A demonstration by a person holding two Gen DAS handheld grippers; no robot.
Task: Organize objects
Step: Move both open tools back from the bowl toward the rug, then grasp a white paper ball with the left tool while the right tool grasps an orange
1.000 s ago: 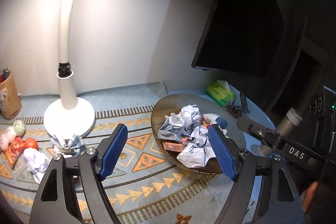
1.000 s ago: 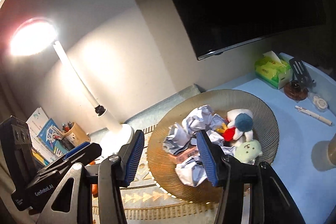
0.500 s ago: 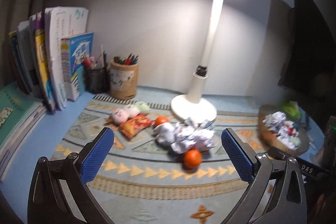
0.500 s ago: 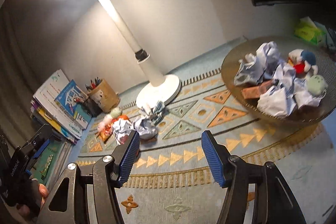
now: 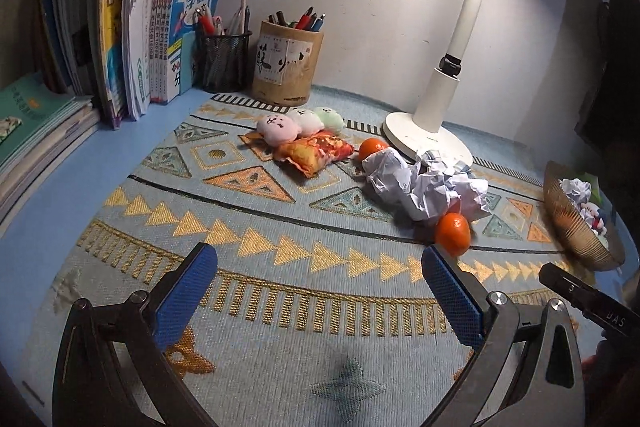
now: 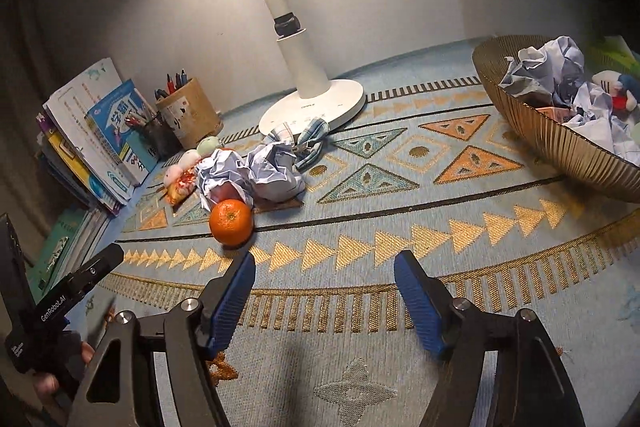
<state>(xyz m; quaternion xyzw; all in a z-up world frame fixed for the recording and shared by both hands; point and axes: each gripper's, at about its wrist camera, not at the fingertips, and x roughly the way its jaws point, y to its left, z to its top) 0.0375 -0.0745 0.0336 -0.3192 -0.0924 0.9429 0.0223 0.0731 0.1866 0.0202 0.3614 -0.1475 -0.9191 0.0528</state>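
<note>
Both claws have swung from the bowl [image 6: 560,143] toward the clutter. Left claw [image 5: 320,291] and right claw [image 6: 322,287] stand spread, empty. Mandarin [image 6: 231,222] lies just ahead-left of the right claw: firm, round, roll-prone; grip across its middle.

My left tongs [image 5: 320,291] and right tongs [image 6: 324,291] wear blue pads with a fine rubbery grid on matt black plastic arms. Under them lies a coarse woven cloth mat [image 5: 248,251] with dull gold thread. On the mat, the crumpled paper [image 5: 424,187] looks dry and creased; the orange [image 6: 231,222] beside it is dimpled, slightly glossy. The ribbed bowl [image 6: 560,143] has a metallic sheen.
</note>
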